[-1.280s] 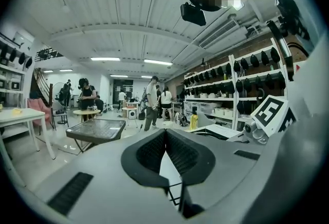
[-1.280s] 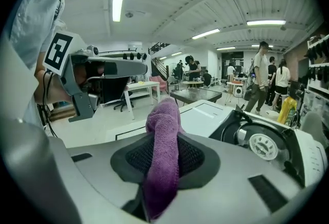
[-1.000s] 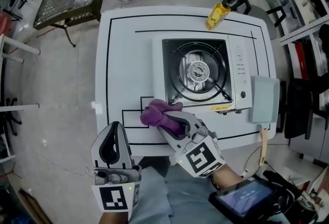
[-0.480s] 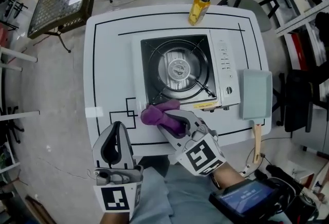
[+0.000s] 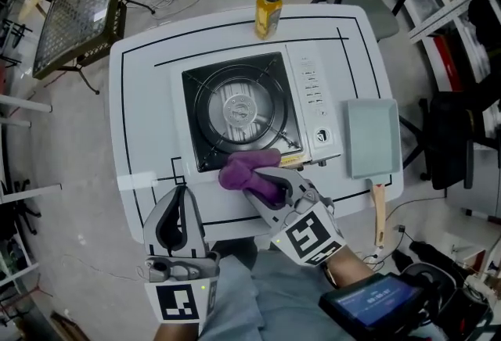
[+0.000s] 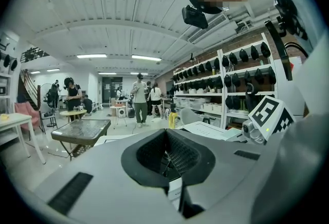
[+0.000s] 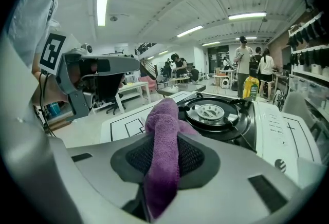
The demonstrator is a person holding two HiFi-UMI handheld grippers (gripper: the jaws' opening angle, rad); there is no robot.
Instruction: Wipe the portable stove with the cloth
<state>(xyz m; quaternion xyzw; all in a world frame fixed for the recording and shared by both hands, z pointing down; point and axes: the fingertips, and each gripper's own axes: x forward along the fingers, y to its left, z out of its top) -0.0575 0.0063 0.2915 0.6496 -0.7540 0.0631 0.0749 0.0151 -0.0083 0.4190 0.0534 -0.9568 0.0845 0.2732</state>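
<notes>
White table [image 5: 141, 97] bears bottle [image 5: 268, 7], tray [image 5: 372, 136] beside stove [image 5: 309, 97]; right hand-held gripper [image 5: 272, 184] clamps cloth [image 5: 239, 171].

cloth [image 5: 249, 169]: purple terry fabric, soft looped pile, matt.
portable stove [image 5: 311, 101]: white casing, smooth, looks like painted metal with a mild sheen.
burner well [image 5: 205, 89]: black, glossy.
burner cap [image 5: 237, 106]: bare bright metal.
right gripper [image 5: 270, 184], mine: grey plastic shell, smooth, matt.
pads [image 7: 194, 160]: black, rubbery look, fine grid texture.
left gripper [image 5: 178, 192], mine: same matt grey plastic, black lining.
table [image 5: 141, 113]: white top, smooth, faintly glossy, black printed lines.
bottle [image 5: 268, 7]: yellow, glossy; cap black, matt.
tray [image 5: 372, 136]: pale grey-green, smooth, matt.
handle [image 5: 380, 210]: bare light wood.
mesh stand [image 5: 78, 11]: dark woven wire, metal frame.
</notes>
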